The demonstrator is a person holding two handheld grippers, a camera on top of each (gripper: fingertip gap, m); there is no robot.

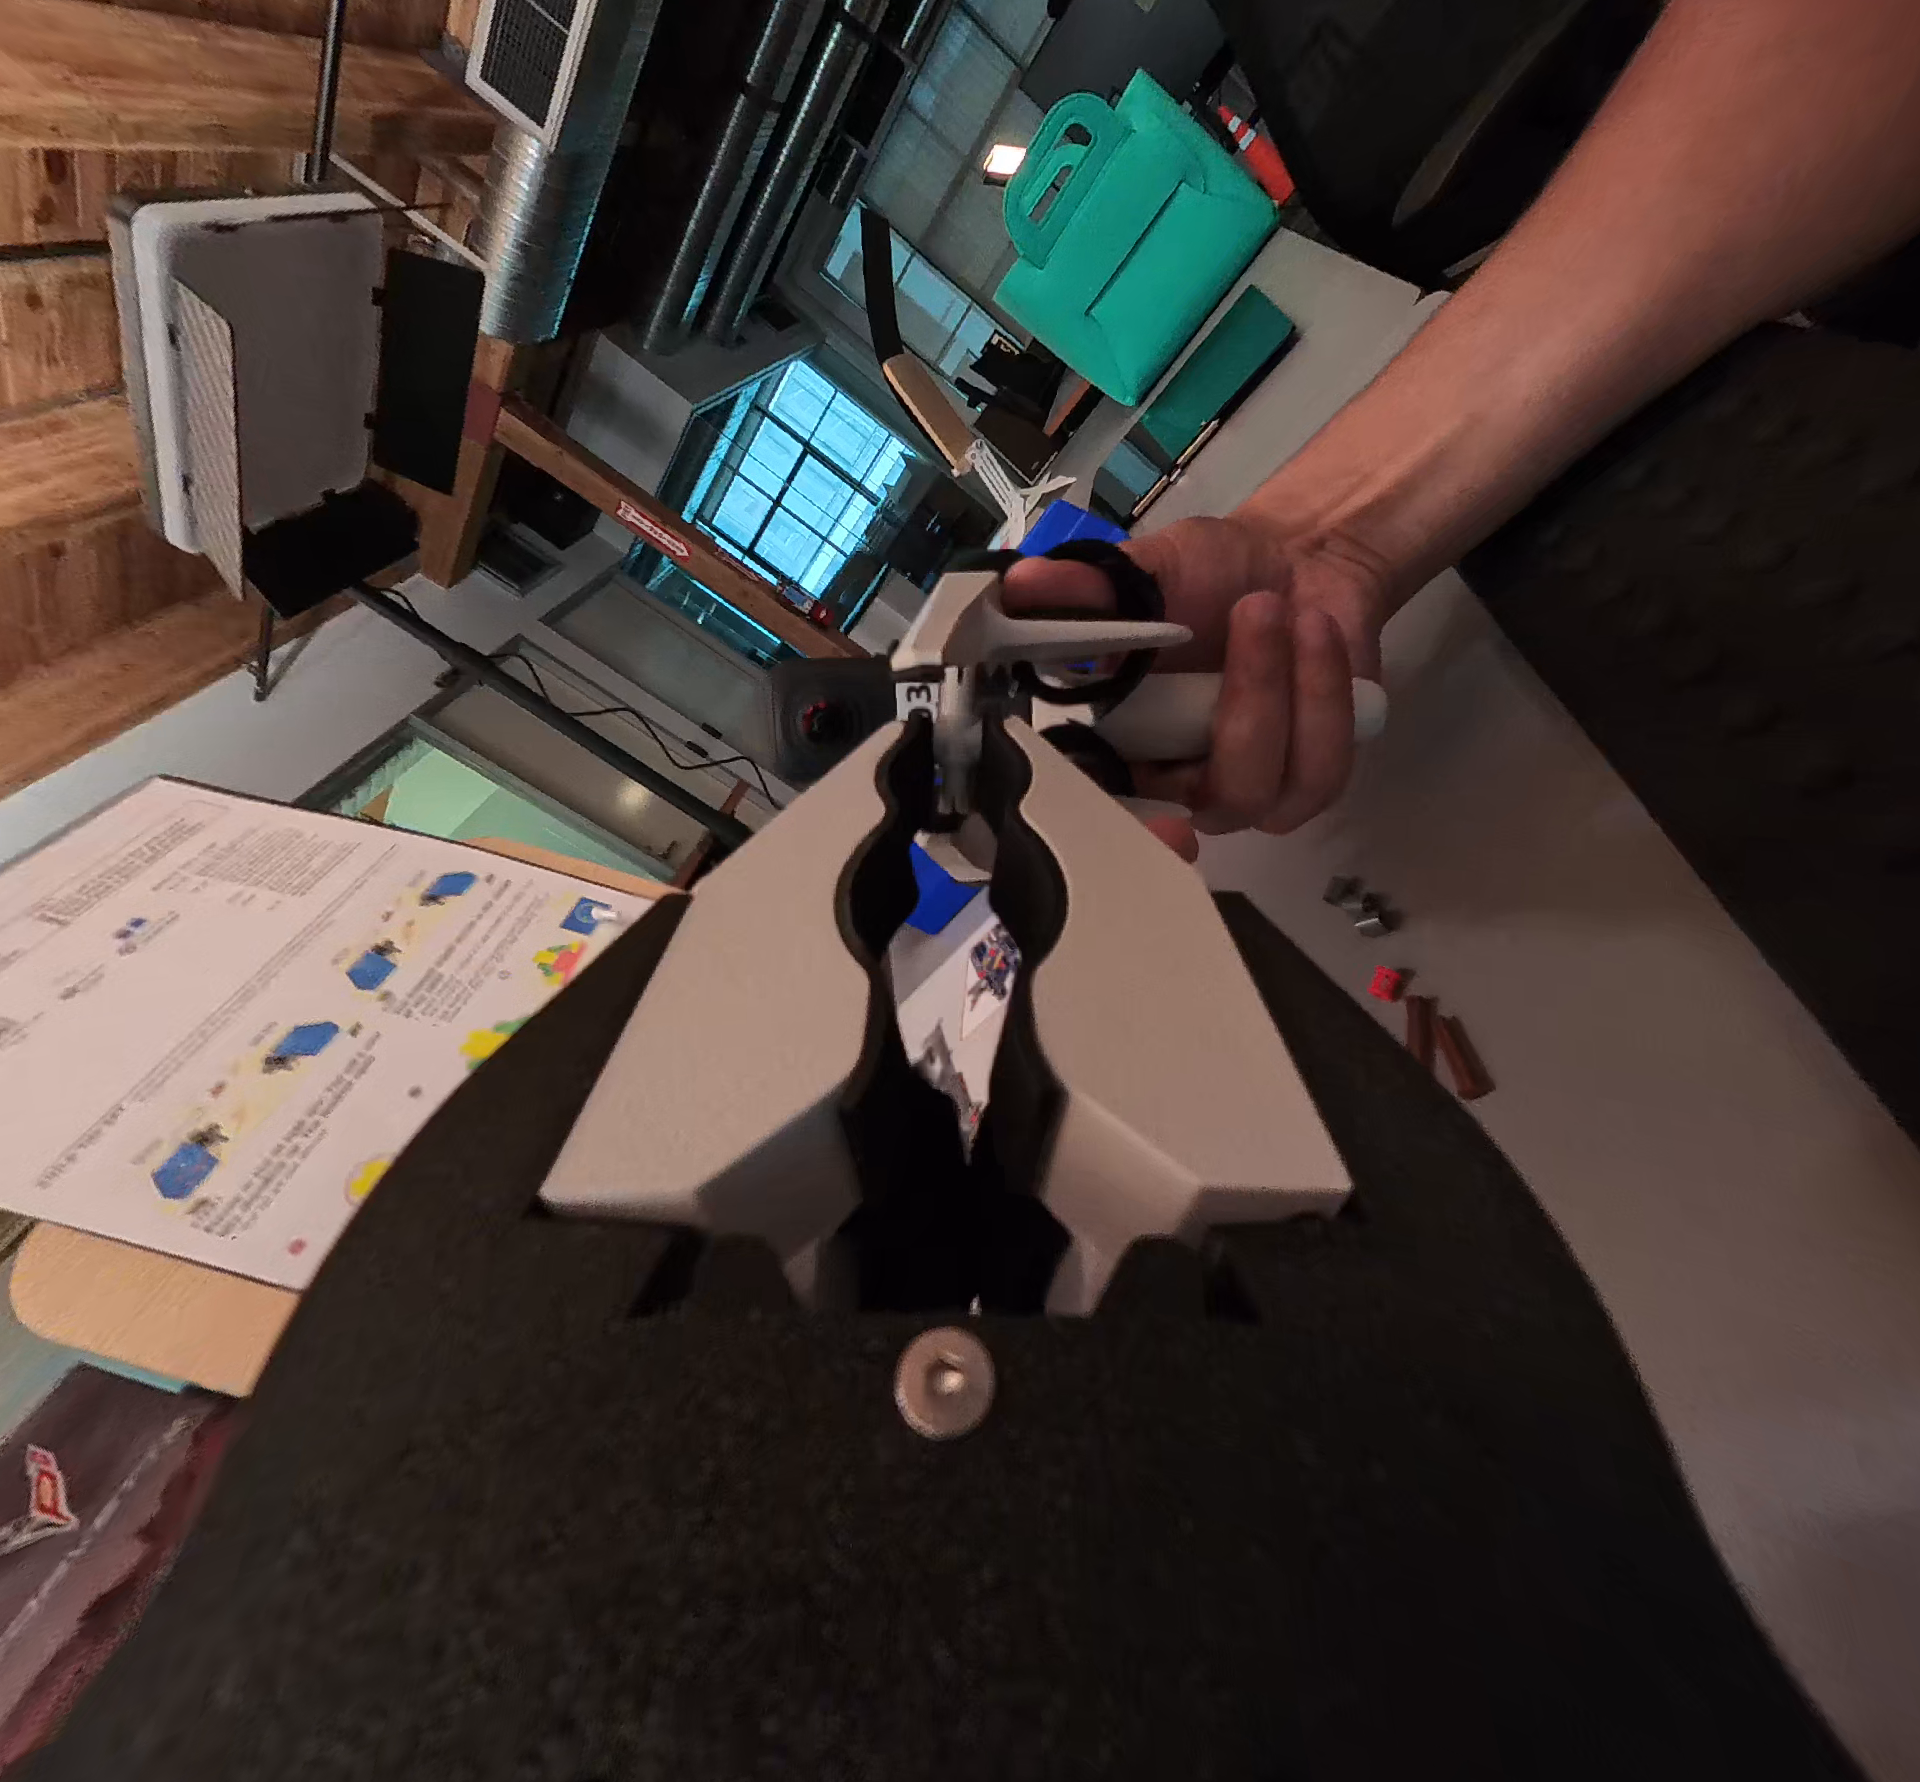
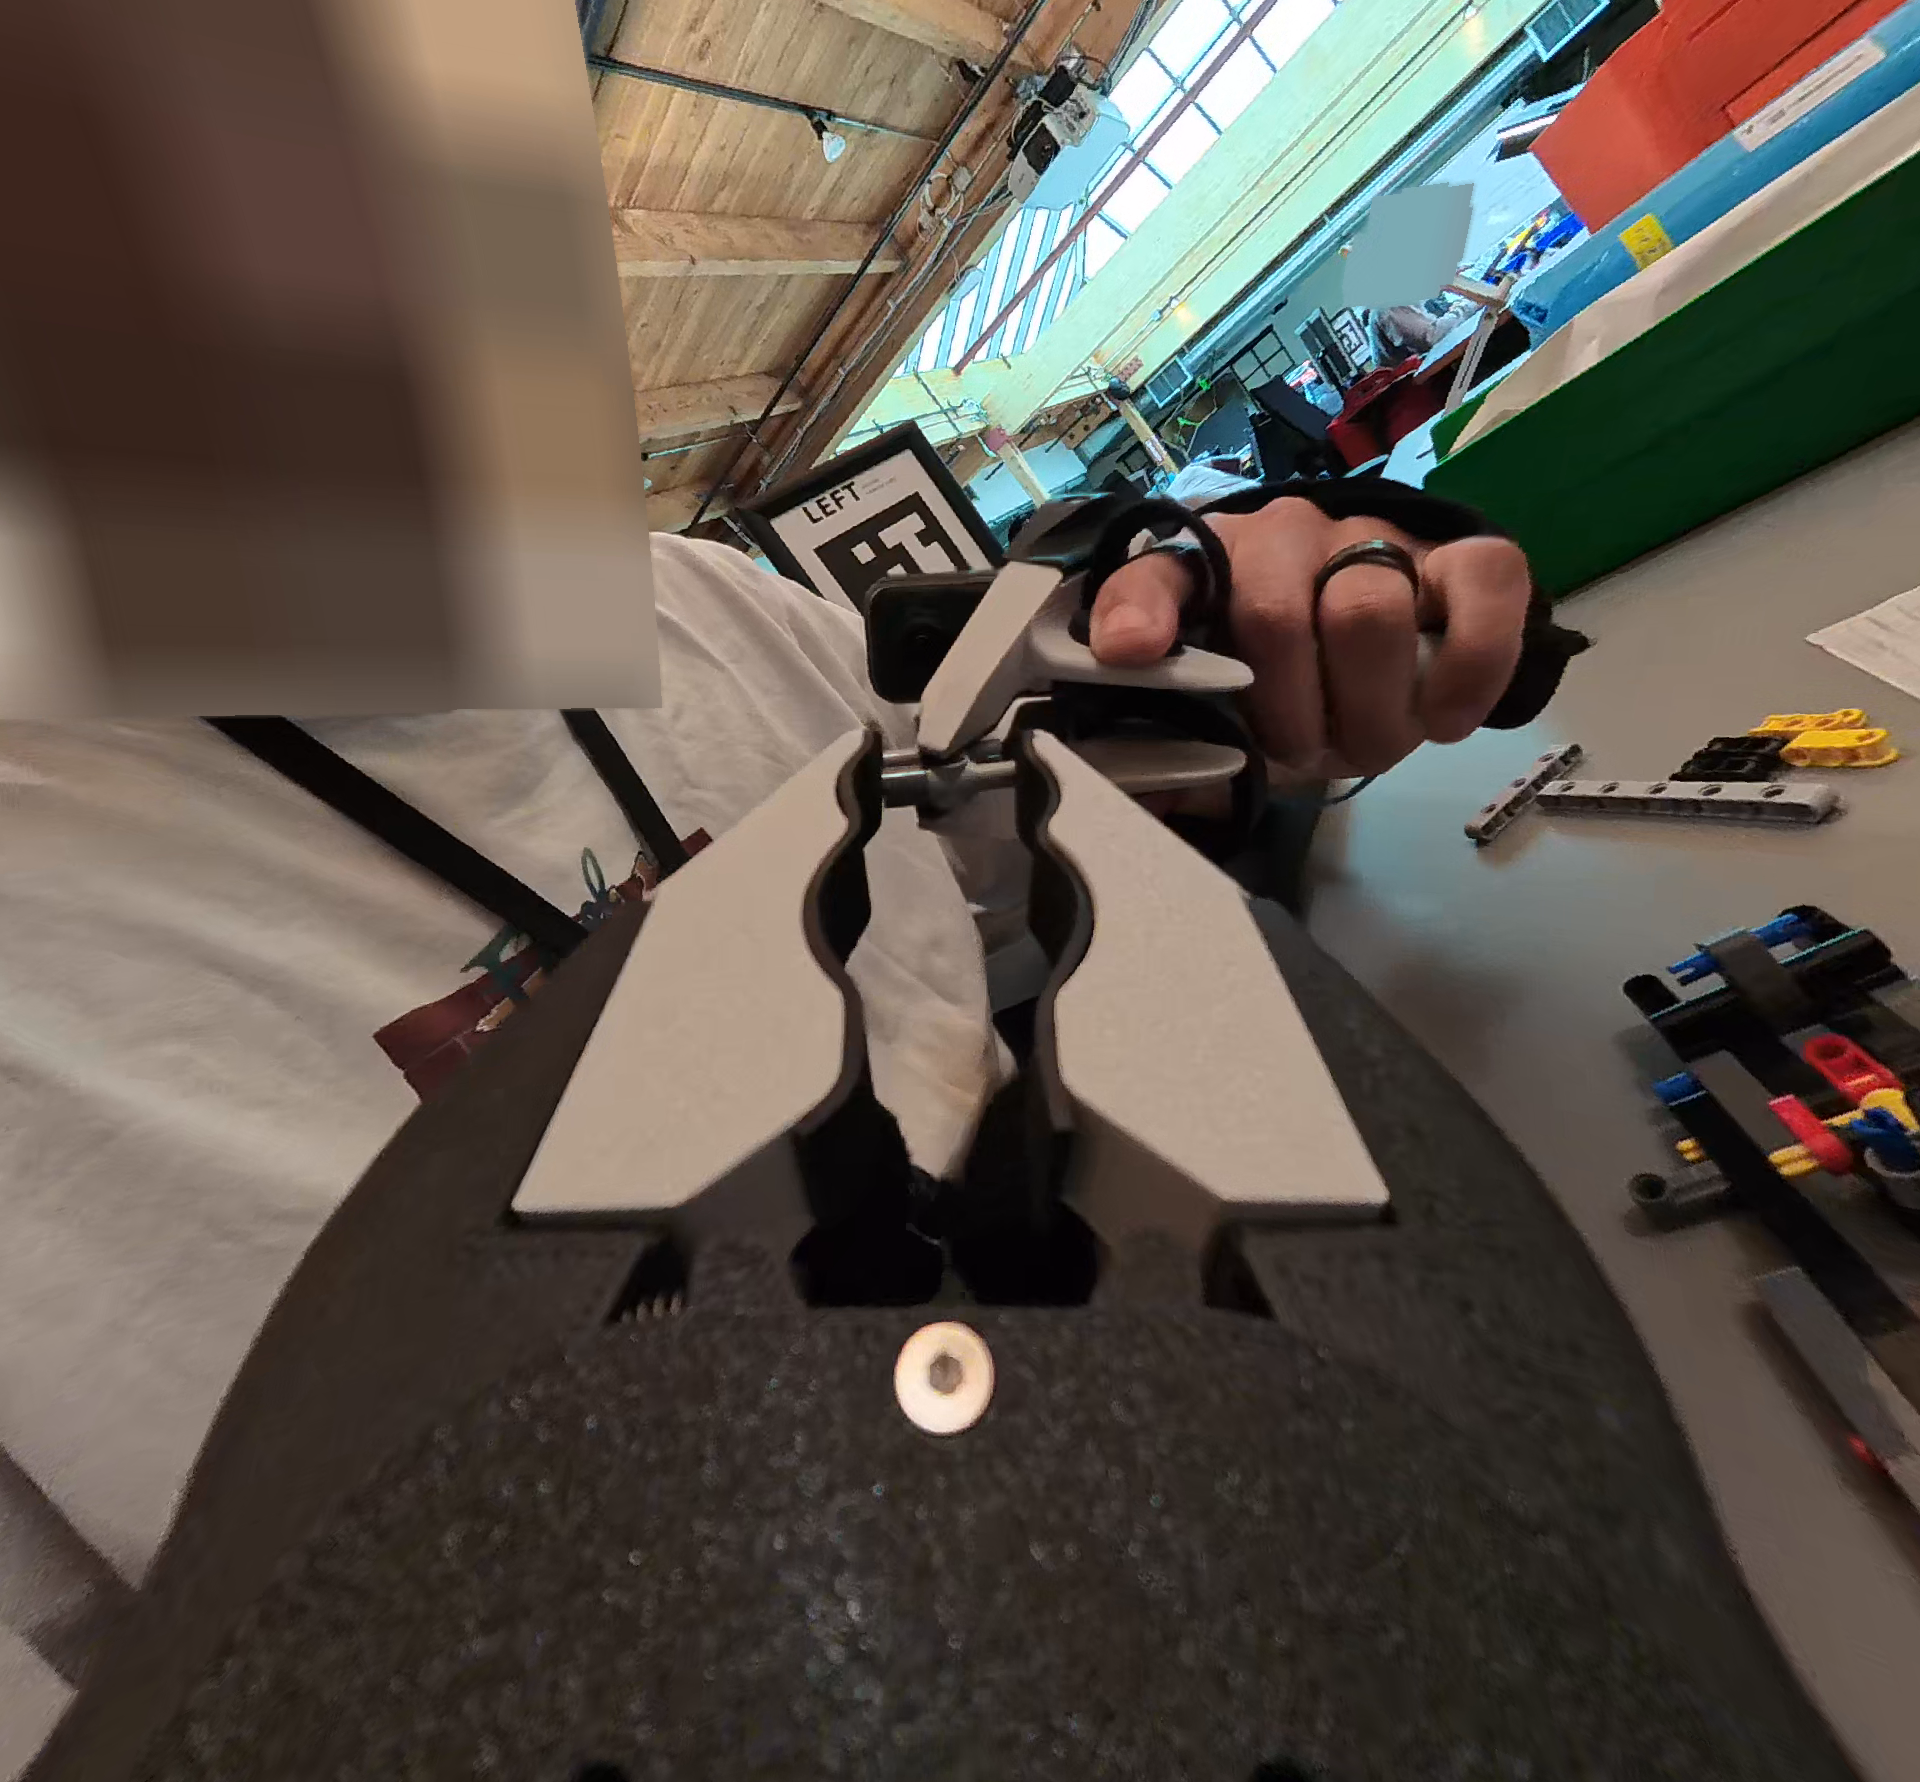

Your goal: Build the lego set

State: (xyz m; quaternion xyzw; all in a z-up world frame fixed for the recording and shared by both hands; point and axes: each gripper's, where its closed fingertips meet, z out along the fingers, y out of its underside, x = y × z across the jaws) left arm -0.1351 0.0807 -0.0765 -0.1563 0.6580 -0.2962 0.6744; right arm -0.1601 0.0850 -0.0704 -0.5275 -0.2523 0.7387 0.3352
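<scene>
Both hand-held grippers meet tip to tip: right (image 2: 948, 776) clamps a grey axle pin (image 2: 940, 782) crosswise, left (image 1: 951, 776) pinches a small grey piece (image 1: 954, 756).

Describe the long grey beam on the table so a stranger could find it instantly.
Start at the grey table in the right wrist view, to the right of the hand gripping the other gripper. The long grey beam lies flat there, just below the yellow pieces. It is the longest loose piece, with a row of holes.
</scene>
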